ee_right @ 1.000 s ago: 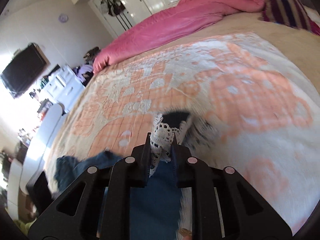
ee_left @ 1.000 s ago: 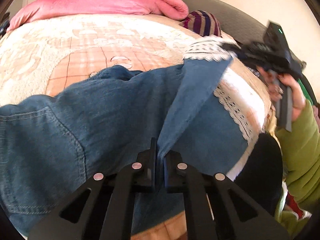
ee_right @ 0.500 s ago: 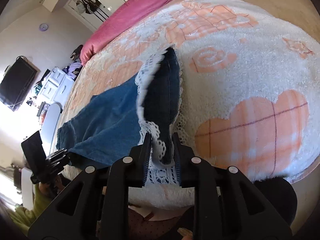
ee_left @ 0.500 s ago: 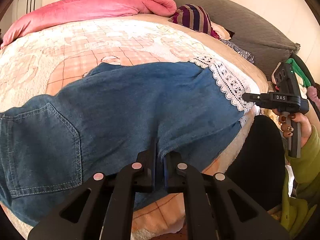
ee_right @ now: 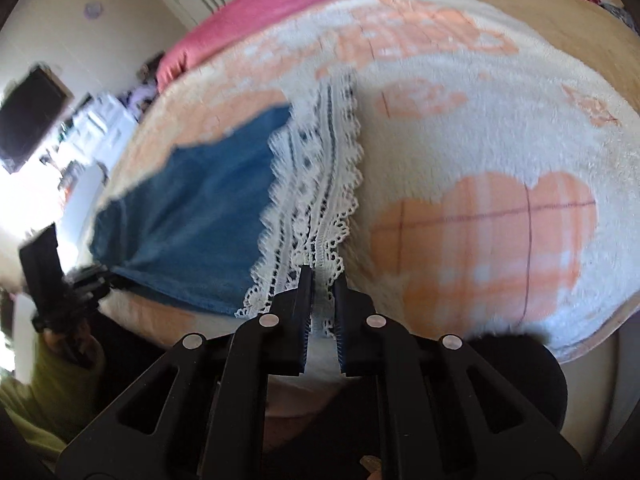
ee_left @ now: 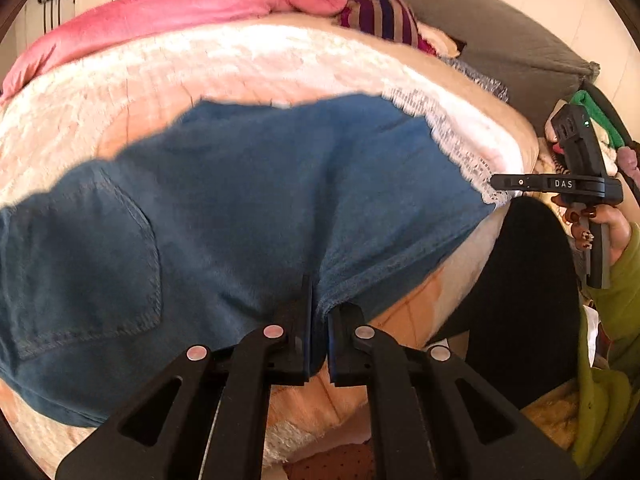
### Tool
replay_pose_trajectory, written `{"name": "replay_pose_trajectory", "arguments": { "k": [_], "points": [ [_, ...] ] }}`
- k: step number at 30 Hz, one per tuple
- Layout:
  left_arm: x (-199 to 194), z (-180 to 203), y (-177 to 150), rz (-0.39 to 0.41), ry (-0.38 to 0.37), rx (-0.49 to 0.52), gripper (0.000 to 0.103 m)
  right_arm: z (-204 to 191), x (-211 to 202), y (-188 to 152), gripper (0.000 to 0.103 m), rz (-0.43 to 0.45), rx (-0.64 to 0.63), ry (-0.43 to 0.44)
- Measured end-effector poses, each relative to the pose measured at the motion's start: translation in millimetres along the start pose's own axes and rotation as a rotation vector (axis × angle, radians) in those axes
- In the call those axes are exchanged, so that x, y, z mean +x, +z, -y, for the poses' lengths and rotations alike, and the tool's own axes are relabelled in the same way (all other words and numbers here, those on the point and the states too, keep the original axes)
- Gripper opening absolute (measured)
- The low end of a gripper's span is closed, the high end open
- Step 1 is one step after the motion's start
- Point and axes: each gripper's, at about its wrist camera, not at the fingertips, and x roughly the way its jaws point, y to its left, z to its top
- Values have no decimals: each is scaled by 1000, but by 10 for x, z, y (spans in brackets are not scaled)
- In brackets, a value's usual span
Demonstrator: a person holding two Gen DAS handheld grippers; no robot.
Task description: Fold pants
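Blue denim pants (ee_left: 248, 200) with a white lace hem (ee_left: 460, 148) lie spread flat across the bed. A back pocket (ee_left: 92, 256) shows at the left. My left gripper (ee_left: 319, 312) is shut on the near denim edge by the bed's front edge. My right gripper (ee_right: 322, 280) is shut on the lace hem (ee_right: 316, 184) at the near edge; the denim (ee_right: 200, 216) stretches away to its left. The right gripper also shows in the left wrist view (ee_left: 504, 182), at the hem's corner. The left gripper shows in the right wrist view (ee_right: 100, 276).
The bed carries a white and peach fleece blanket (ee_right: 480, 152). A pink duvet (ee_left: 180, 4) and a striped pillow (ee_left: 384, 12) lie at the far side. A grey cushion (ee_left: 500, 36) stands to the right. A TV (ee_right: 32, 116) hangs on the far wall.
The raised pant leg has been brought down and pulled flat across the bed. Both grippers have moved back to the bed's near edge, still holding the fabric.
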Motion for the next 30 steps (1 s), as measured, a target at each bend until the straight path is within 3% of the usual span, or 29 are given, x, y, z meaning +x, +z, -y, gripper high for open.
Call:
{"name": "replay_pose_trajectory", "arguments": {
  "k": [2,6,9,14,15,18,23,27,30],
  "points": [
    [21,8,-22,-9,2,6,6,14,-16,-16,17,1,5,-20],
    [-43,2,-41,-9,-6,11,19,-125,-325,17,22,112,-63,-65],
    [-142,10,-104,-7,-7,1,32,-409,-462,72,40,173,-164,-30],
    [-515,-112,-205,56,19,-61,36,-857,-131,136,40,95,-311,41],
    [-629,-198,-223,81,50,-87,37,-939,-5,157,40,73,-336,38],
    [-944,-580,-288,152,150,-222,56,-1029,270,174,43,6,-375,6],
    [-1166,-1152,-376,196,326,-429,62,-1023,553,45,54,-69,-419,-49],
    [-1140,-1515,-410,230,326,-577,64,-1035,582,-10,60,-60,-431,-47],
    [-1015,-1629,-345,224,337,-594,61,-1016,588,-40,63,-61,-427,-38]
  ]
}}
